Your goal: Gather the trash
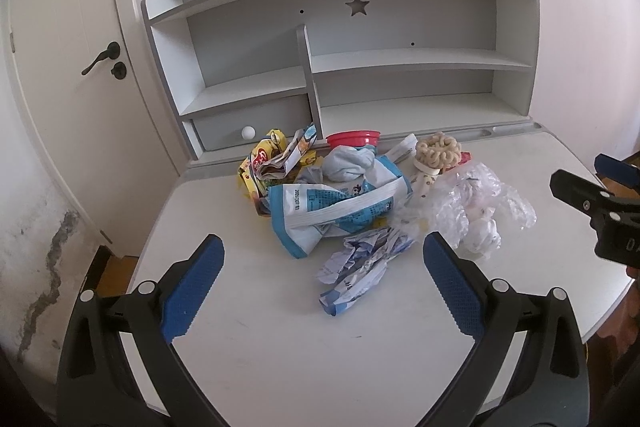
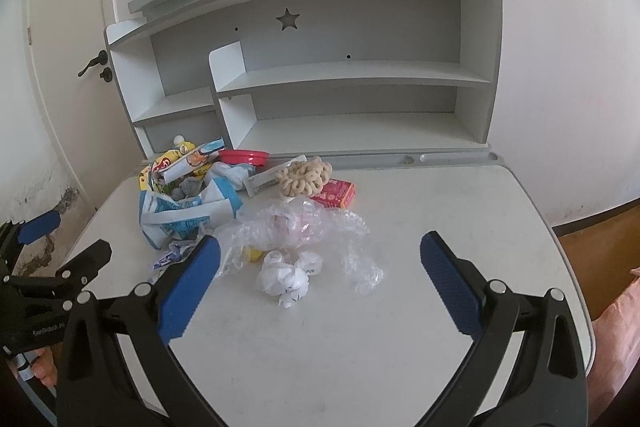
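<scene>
Blue pads spread wide on both my claws, left claw (image 1: 323, 285) and right claw (image 2: 320, 285), nothing held; I judge the collecting not yet begun. Trash lies heaped mid-desk (image 1: 520, 307): a crumpled wrapper (image 1: 362, 265) sits nearest my left claw, a tissue wad (image 2: 286, 277) nearest my right. Next, I'd lower one claw over its piece and close

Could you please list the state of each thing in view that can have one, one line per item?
Left gripper: jaws open, holding nothing.
Right gripper: jaws open, holding nothing.
Blue and white bag: crumpled, torn open.
Small blue wrapper: crumpled.
Clear plastic bag: crumpled, lying flat.
White tissue: balled up.
Drawer: closed.
Door: closed.
Red box: closed, lying flat.
</scene>
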A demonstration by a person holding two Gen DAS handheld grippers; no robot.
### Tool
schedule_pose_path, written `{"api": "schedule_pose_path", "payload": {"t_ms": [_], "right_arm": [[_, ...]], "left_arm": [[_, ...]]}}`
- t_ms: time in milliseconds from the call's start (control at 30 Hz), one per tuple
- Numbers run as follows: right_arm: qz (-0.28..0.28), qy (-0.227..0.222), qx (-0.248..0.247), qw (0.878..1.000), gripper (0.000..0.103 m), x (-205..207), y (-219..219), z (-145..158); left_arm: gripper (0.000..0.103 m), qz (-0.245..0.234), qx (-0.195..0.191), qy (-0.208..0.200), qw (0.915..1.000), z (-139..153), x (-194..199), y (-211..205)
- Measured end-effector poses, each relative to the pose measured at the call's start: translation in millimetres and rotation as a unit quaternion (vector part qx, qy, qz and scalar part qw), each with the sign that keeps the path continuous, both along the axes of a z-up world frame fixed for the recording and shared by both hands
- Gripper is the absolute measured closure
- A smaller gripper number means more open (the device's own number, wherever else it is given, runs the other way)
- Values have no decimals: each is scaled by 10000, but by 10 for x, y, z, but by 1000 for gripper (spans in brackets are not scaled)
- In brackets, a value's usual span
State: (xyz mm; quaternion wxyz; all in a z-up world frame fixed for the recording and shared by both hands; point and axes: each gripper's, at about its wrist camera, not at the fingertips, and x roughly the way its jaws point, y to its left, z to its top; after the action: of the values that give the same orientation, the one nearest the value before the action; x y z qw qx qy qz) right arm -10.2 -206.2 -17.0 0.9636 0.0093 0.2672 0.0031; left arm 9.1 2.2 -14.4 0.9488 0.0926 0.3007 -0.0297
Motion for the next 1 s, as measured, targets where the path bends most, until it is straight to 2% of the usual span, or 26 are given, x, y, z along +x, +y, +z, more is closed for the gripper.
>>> {"api": "schedule_pose_path", "payload": {"t_ms": [167, 367, 800, 1000], "right_arm": [[12, -36, -26, 10000, 6, -35, 0, -55], [4, 171, 239, 9996, 7, -14, -60, -113], [40, 8, 476, 9989, 6, -4, -87, -153], [45, 84, 460, 9989, 6, 9, -83, -165]], "left_arm": [[6, -26, 105, 83, 9999, -53, 15, -28], [6, -39, 17, 154, 9999, -84, 21, -56], [6, -69, 37, 206, 9998, -117, 35, -88], [6, -65, 29, 168, 9998, -121, 31, -90]]}}
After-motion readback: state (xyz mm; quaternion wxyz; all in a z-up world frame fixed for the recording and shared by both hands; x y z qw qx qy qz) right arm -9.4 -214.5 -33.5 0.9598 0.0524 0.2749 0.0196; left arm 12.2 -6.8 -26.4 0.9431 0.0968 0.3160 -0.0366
